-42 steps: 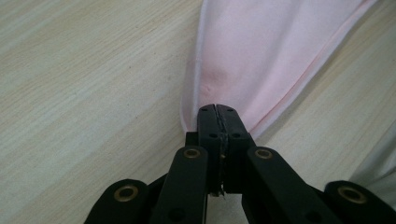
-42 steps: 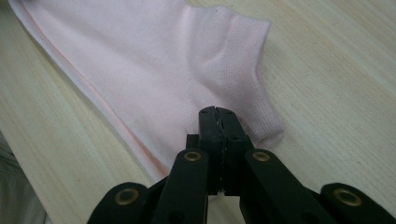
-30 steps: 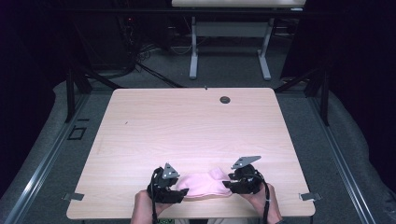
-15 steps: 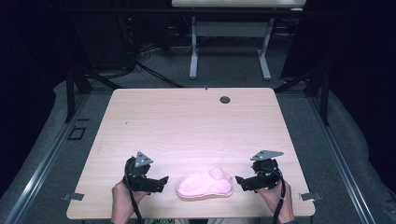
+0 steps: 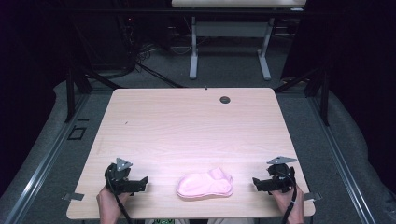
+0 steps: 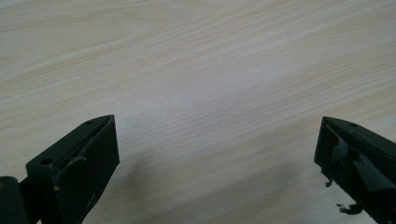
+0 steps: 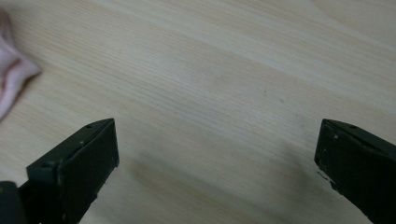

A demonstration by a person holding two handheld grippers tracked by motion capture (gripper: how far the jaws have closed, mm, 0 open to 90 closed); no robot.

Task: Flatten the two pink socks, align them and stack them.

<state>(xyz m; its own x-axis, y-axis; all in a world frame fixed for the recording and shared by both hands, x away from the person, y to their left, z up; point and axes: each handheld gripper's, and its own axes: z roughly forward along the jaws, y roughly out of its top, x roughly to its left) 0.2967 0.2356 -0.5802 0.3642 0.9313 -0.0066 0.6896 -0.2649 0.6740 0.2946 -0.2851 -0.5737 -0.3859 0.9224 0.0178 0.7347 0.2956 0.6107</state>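
A pink, sock-like folded cloth [image 5: 204, 183] lies flat near the front edge of the light wooden table [image 5: 187, 126]. My left gripper [image 5: 143, 183] rests low at the cloth's left, a clear gap away, and points toward it. In the left gripper view my left gripper [image 6: 217, 158] has its jaws wide apart over bare wood; they have just been opening. My right gripper [image 5: 256, 182] sits to the cloth's right, also apart from it. In the right gripper view my right gripper [image 7: 217, 158] has just opened with nothing between its jaws. The pink cloth's edge [image 7: 11, 79] shows at the far left.
A dark round grommet [image 5: 225, 99] sits near the table's back edge. Small metal brackets [image 5: 74, 196] stick out at the front corners. Behind the table stand another table's white legs [image 5: 193, 46], with cables on the grey floor.
Both grippers were at the pink cloth's two ends a second ago. They have let go and moved outward to the left and right. The cloth now lies flat between them.
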